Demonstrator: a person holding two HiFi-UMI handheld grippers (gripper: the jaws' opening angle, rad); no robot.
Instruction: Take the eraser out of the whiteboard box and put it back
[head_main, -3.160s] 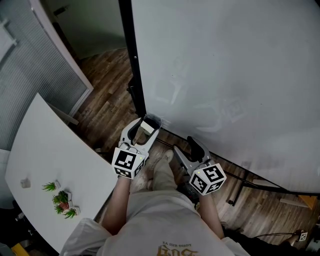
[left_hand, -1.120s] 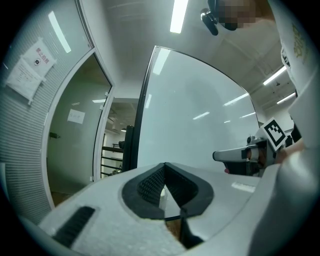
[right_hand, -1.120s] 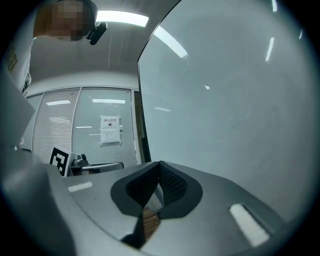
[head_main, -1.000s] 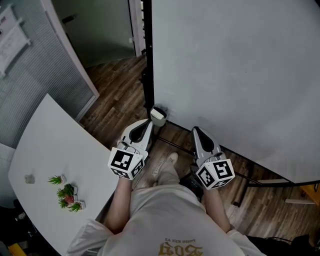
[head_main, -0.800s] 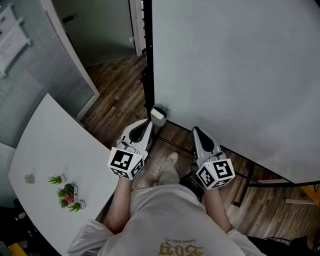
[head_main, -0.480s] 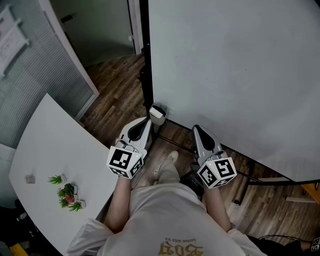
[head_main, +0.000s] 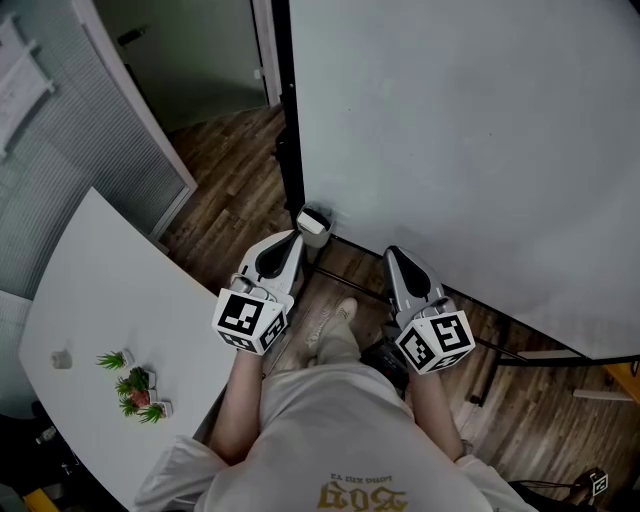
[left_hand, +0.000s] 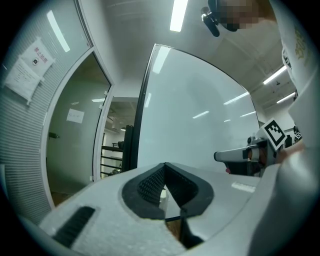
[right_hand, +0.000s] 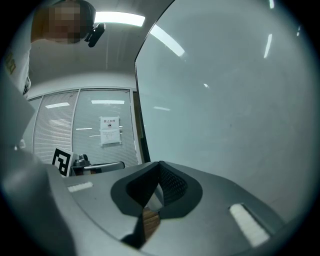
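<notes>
- Counting two grippers in the head view, side by side: the left gripper (head_main: 291, 239), with the right gripper (head_main: 392, 253) at 3 o'clock of it, both pointing toward 12 o'clock.
- Counting two marker cubes, one on each gripper, near the person's hands.
- Reading both sets of jaws as closed, pads meeting, gripping nothing: the left gripper (left_hand: 165, 172) and the right gripper (right_hand: 159, 172) alike.
- Counting one whiteboard (head_main: 470, 140), filling the view from 12 to 4 o'clock.
- Finding one whiteboard box (head_main: 314, 226) at the board's lower left corner, at 1 o'clock of the left gripper's tip, close to it but not touching.
- Making out the eraser (head_main: 307, 216) only as a pale patch in the box's open top; being too small here to tell its long axis or which way it points.
- Counting one white table (head_main: 110, 320) at 8 o'clock, carrying one cluster of small green plants (head_main: 135, 388).
- Showing wooden floor (head_main: 230, 160) beneath everything.
</notes>
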